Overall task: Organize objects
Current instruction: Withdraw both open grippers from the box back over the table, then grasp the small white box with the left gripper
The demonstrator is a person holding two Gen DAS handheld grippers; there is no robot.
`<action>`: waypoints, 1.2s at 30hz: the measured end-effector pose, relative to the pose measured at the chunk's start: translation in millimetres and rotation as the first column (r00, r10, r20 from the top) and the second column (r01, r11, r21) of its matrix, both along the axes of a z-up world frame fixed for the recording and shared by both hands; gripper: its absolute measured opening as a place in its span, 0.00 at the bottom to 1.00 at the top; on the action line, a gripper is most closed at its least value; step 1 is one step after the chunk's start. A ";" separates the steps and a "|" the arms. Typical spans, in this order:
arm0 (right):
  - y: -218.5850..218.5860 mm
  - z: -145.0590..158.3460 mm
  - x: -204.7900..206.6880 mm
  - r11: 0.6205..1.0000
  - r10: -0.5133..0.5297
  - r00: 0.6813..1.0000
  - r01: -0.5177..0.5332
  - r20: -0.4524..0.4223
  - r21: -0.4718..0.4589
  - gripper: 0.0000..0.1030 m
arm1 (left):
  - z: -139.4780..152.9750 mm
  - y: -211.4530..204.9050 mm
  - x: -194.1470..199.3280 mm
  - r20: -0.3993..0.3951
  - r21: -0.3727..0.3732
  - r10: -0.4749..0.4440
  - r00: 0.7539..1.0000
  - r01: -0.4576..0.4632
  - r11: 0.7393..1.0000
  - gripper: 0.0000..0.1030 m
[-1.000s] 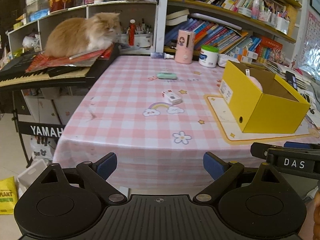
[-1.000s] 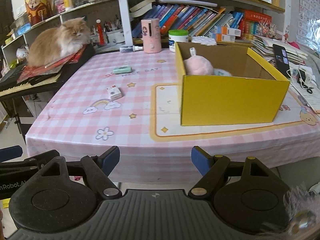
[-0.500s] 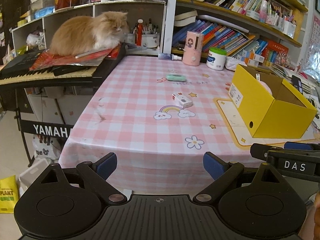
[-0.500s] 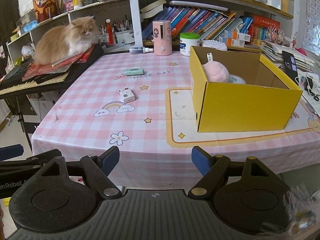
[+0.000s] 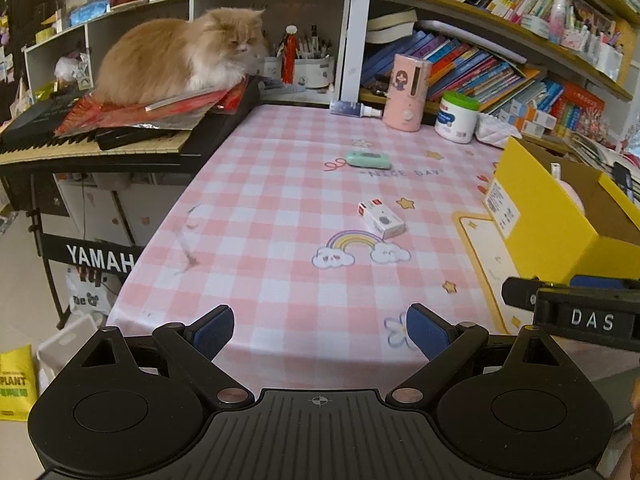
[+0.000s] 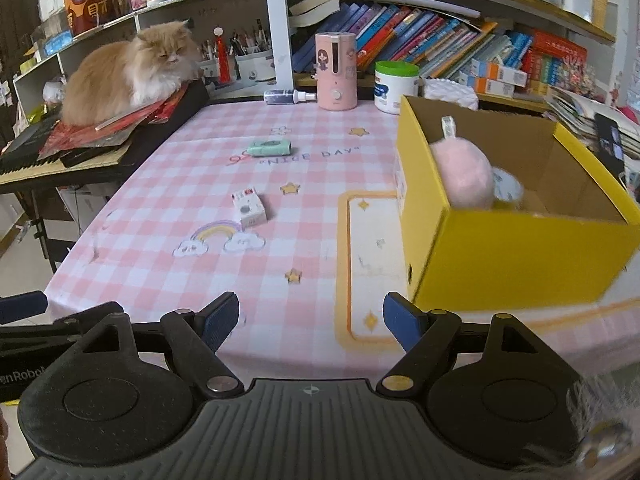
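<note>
**Two loose items lying on the pink checked tabletop**

One white carton with a red end is lying near the rainbow print; one mint-green case is sitting farther back. One yellow box is holding a pink fluffy thing, possibly a plush. Left gripper and right gripper are hovering with jaws spread, grasping nothing.
</note>
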State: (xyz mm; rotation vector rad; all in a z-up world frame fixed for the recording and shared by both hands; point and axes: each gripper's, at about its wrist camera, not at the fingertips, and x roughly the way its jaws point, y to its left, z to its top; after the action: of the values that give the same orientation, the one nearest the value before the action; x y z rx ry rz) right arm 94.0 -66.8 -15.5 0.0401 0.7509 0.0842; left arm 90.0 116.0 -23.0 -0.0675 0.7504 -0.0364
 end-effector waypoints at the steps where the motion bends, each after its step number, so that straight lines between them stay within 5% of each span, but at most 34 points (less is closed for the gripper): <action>1: -0.6 0.4 8.0 1.000 0.006 1.000 -0.006 0.000 0.000 0.76 | -0.1 -1.0 4.6 -0.002 0.001 0.004 1.000 -0.004 1.000 0.92; 18: -5.8 16.8 117.8 0.993 0.116 0.992 -0.117 0.043 0.029 0.76 | -0.7 -15.4 84.2 -0.034 0.013 0.099 0.995 -0.099 0.995 0.92; 24: -4.6 16.8 155.2 0.988 0.150 0.987 -0.152 0.049 0.036 0.76 | -7.7 -29.1 112.6 -0.048 0.027 0.057 0.997 -0.055 0.998 0.90; 36: -13.4 21.6 218.3 0.991 0.128 0.990 -0.131 0.067 0.042 0.76 | -42.0 -70.5 171.9 -0.098 0.056 -0.082 0.992 0.088 0.995 0.63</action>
State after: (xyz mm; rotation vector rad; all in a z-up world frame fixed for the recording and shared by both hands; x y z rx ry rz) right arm 312.4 -80.2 6.1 0.0324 0.6872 0.2254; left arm 261.9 45.5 -65.0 0.0207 0.8497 -0.0920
